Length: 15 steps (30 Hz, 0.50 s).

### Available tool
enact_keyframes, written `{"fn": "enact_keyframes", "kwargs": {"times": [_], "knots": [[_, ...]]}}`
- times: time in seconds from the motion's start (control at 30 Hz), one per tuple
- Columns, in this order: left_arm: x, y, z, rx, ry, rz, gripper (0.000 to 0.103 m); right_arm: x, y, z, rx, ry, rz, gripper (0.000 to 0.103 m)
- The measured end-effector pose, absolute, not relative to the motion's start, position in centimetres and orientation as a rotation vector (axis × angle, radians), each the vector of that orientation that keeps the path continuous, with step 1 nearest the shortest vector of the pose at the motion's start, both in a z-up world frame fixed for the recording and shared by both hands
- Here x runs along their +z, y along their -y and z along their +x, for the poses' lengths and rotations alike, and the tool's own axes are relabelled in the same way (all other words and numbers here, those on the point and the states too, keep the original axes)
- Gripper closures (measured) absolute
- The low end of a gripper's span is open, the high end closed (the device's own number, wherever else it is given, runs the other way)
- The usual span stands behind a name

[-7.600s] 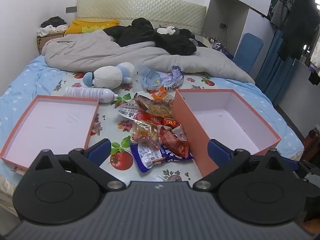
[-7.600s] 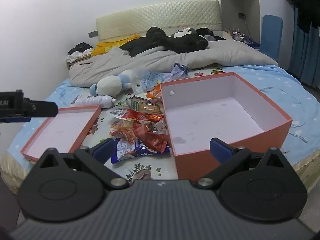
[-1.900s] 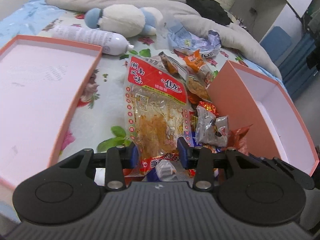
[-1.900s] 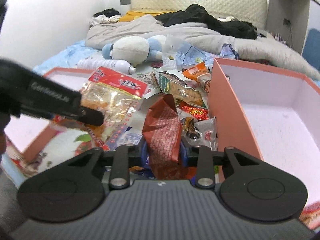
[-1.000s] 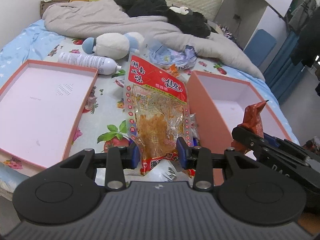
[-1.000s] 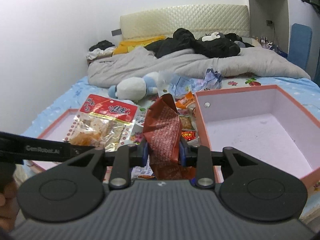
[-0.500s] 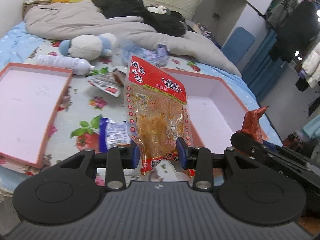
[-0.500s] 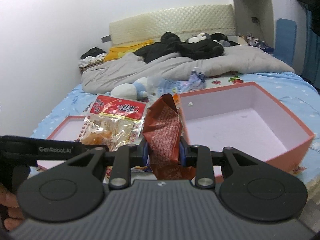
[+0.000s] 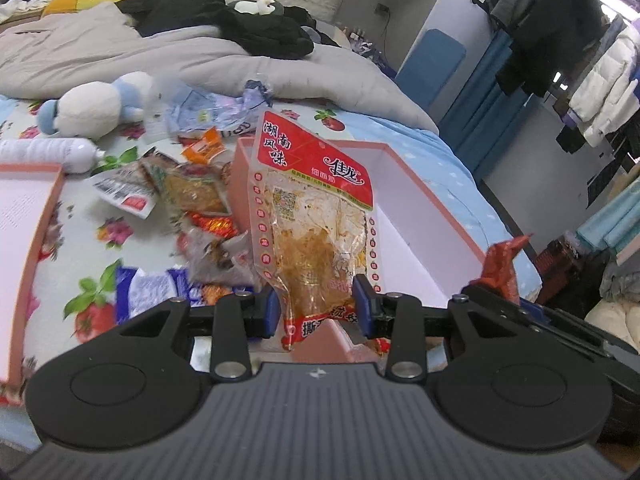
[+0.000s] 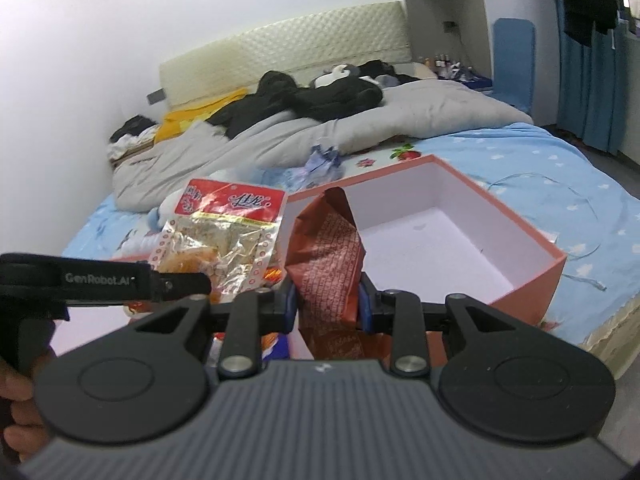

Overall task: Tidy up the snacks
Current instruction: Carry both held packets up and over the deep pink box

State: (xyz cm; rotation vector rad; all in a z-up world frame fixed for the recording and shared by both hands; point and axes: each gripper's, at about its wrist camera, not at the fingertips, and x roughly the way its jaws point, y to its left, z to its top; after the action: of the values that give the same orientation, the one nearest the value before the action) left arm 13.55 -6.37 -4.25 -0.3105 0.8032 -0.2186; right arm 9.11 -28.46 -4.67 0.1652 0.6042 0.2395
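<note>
Orange cardboard box (image 10: 532,276) open as drop target; left gripper (image 9: 316,306) pinching clear red-topped snack bag (image 9: 316,216), right gripper (image 10: 327,306) pinching brown-red foil packet (image 10: 328,252), both above box for release.

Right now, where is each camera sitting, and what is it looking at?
Left wrist: rides the left hand-held gripper, looking across the bed past its clear snack packet at the pink box.
Right wrist: rides the right hand-held gripper, holding a red-brown snack packet before that box; fingers show bottom left.
Shared: both packets and the box.
</note>
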Motion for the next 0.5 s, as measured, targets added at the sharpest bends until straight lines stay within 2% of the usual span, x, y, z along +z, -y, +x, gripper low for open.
{"fn": "enact_keyframes", "kwargs": {"times": [0.23, 0.5], "knots": [[-4.4, 8.5, 20.1, -0.25, -0.828, -0.255, 0.061, -5.6, 30.3, 13.9, 0.212, -0.63, 0.178, 0.07], [-8.2, 9.9, 27.9, -0.254, -0.924, -0.25, 0.061, -8.2, 30.9, 20.2, 0.206, -0.698, 0.193, 0.07]]}}
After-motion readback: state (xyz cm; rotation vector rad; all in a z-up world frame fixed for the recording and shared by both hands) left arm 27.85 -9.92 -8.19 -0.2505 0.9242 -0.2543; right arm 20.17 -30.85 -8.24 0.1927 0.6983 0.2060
